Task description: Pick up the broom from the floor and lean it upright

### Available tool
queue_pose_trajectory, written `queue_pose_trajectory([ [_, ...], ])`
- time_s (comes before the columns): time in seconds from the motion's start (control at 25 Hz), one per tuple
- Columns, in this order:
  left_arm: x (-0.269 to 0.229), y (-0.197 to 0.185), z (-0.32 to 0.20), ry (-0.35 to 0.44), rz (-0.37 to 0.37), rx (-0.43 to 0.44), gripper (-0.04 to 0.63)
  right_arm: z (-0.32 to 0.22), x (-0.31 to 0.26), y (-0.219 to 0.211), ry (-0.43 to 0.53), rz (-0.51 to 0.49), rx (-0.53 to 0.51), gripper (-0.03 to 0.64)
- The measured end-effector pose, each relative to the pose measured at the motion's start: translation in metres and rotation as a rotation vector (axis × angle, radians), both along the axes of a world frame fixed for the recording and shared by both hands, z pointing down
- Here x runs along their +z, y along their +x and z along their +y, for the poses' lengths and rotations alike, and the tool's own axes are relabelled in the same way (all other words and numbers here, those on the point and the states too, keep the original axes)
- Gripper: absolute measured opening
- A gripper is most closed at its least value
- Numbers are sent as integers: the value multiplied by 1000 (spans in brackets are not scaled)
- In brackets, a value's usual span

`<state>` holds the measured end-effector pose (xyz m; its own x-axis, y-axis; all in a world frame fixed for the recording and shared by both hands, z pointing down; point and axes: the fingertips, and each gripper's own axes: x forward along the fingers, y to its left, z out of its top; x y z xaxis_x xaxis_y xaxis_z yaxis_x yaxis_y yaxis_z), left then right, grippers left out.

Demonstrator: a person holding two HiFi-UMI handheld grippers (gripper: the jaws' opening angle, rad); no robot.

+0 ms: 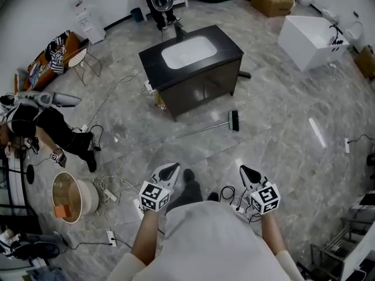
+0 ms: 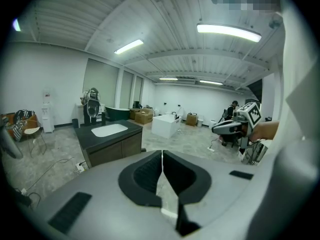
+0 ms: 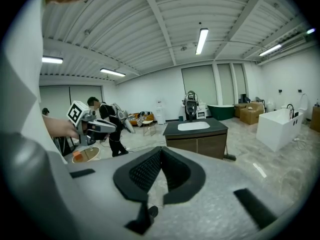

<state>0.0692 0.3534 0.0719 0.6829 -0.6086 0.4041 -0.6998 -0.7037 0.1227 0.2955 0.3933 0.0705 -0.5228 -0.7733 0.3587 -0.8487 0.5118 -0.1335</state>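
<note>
broom point(image 1: 206, 128) flat on the floor just in front of the sink cabinet point(image 1: 193, 69) | step: we judge approach, nothing grasped | left gripper point(image 1: 171, 168) and right gripper point(image 1: 246, 171) both closed, empty, well short of the cabinet | next: we'd open one and reach for the handle | grey marble-look floor point(image 1: 281, 116), white tub point(image 1: 310, 40) right of the cabinet

Broom point(image 1: 218, 126) — a thin, pale handle ending in a small dark head — lay flat on the grey marbled floor point(image 1: 281, 116), just in front of the dark sink cabinet point(image 1: 199, 81). In the head view its head sat at the right end, the handle running left and slightly downward.
</note>
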Motion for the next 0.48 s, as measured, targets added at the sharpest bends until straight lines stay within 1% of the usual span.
queue_pose_trajectory([
  [0.24, 5, -14, -51, -16, 21, 19, 11, -40, 1, -9, -30, 28, 33, 0],
  [0.36, 8, -25, -85, -24, 32, 30, 11, -72, 3, -17, -42, 67, 37, 0],
  [0.48, 18, -37, -115, -42, 30, 59, 11, -101, 8, -27, -62, 115, 31, 0],
])
